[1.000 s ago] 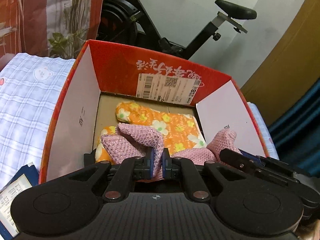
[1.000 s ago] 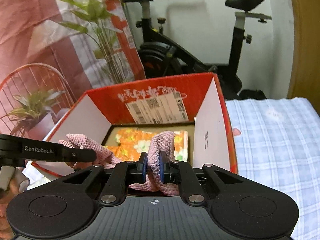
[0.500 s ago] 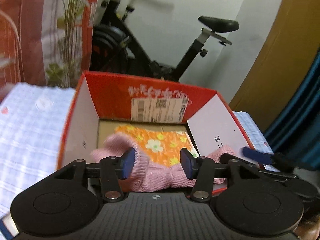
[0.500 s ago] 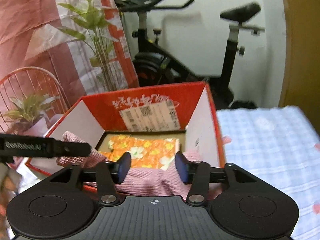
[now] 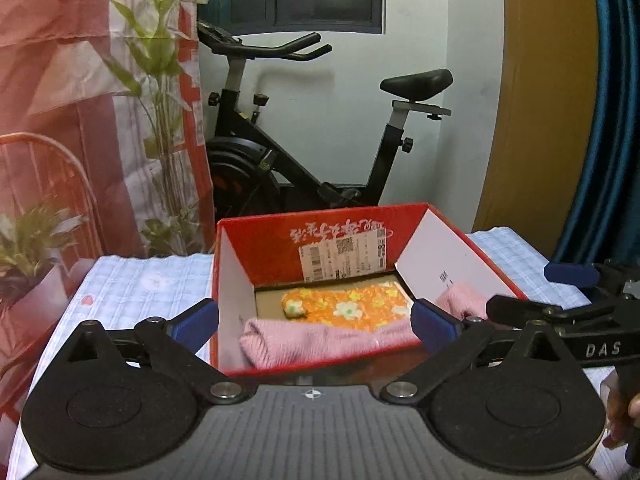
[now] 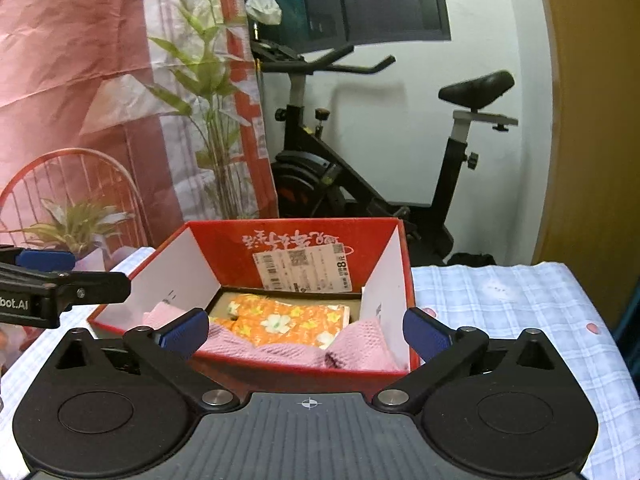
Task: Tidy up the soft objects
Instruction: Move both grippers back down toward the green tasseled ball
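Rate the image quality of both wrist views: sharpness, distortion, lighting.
Left wrist view: red box and pink cloth slightly soft, fisheye bends the brown door, dim indoor light. Right wrist view: similar bowing at the edges, box label readable as a barcode, orange floral cloth fairly crisp.

Bed (image 6: 520,304) — blue checked sheet, small pink prints. Red box (image 6: 296,368) stands directly on it, left of centre, near edge.

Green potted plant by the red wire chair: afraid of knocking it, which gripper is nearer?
Left. The left gripper, open, sits just beside the plant, off the red cardboard box's left flap; the right gripper, open, faces the box's near rim.
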### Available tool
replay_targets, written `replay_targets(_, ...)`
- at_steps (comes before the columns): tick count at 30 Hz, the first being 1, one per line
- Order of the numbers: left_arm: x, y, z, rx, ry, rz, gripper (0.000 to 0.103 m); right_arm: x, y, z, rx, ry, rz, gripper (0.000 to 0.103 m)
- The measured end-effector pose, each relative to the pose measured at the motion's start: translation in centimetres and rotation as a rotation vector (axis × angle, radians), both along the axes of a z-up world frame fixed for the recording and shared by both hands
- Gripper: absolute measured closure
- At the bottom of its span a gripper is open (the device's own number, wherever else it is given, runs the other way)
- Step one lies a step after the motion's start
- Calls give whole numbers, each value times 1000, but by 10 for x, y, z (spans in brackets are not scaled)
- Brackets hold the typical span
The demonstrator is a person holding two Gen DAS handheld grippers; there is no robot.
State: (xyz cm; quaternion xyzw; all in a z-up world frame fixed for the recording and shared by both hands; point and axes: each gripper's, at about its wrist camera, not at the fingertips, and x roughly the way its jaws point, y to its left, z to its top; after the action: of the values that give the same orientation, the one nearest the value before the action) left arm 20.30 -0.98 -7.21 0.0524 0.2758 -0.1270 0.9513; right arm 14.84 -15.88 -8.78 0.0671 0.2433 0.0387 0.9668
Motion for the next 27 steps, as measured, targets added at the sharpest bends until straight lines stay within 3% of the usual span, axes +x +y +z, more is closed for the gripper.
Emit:
replay_targets(10, -53, 12, -4, 31, -8, 13, 0, -43, 12, -8, -15, -15, -16, 0)
replay_targets(16, -71, 21, -21, -25, 68, 28, 0, -67, 18, -18, 1, 6, 23, 0)
replay_targets(20, -82, 26, -37, -55, 107, 38, 0, -91, 17, -24, 26, -28, 19, 0)
replay_targets(27, -105, 28, -71, -71, 180, 38, 0, -125, 13, -56, 37, 49, -17, 0)
